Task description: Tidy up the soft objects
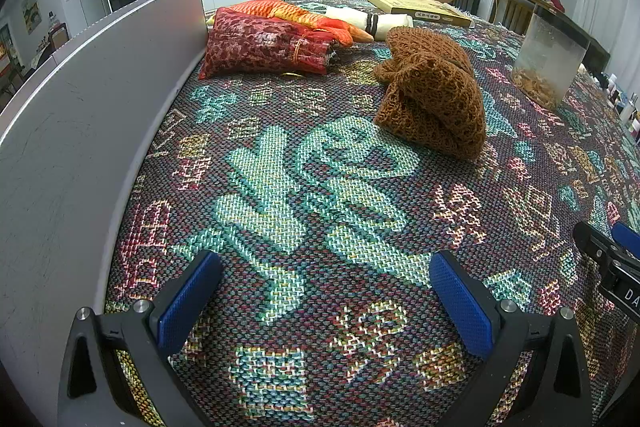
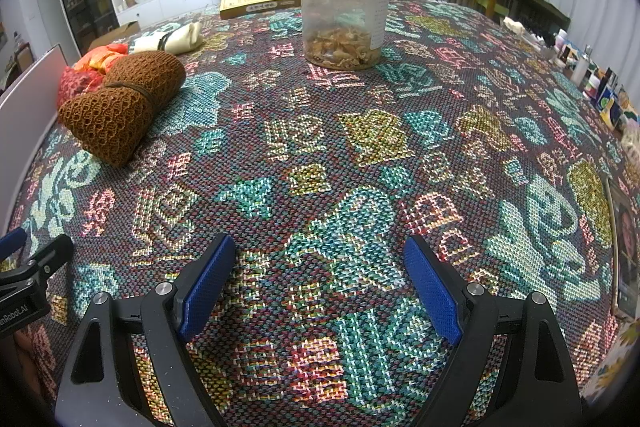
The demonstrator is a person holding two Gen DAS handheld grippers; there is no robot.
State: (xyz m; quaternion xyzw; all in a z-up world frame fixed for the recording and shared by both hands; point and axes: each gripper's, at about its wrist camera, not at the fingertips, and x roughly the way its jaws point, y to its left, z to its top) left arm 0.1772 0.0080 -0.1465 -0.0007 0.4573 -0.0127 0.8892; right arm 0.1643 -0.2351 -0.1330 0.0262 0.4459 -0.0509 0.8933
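Far left, against the grey upright panel (image 1: 100, 99), lies a dark red patterned cloth bundle (image 1: 264, 47) tied at its neck, with an orange plush fish (image 1: 304, 15) and a cream rolled cloth (image 1: 368, 19) just behind. Nearer the middle sits the brown open-knit bundle (image 1: 434, 95), cinched by a cord; it looks light and floppy, so pinching at the tied waist seems safest. Right of it stands a clear plastic jar with a black lid (image 2: 346, 7), holding tan flakes at the bottom. Both the left gripper (image 1: 324, 291) and right gripper (image 2: 320, 283) hover spread wide over the woven tablecloth (image 1: 320, 211), holding nothing.
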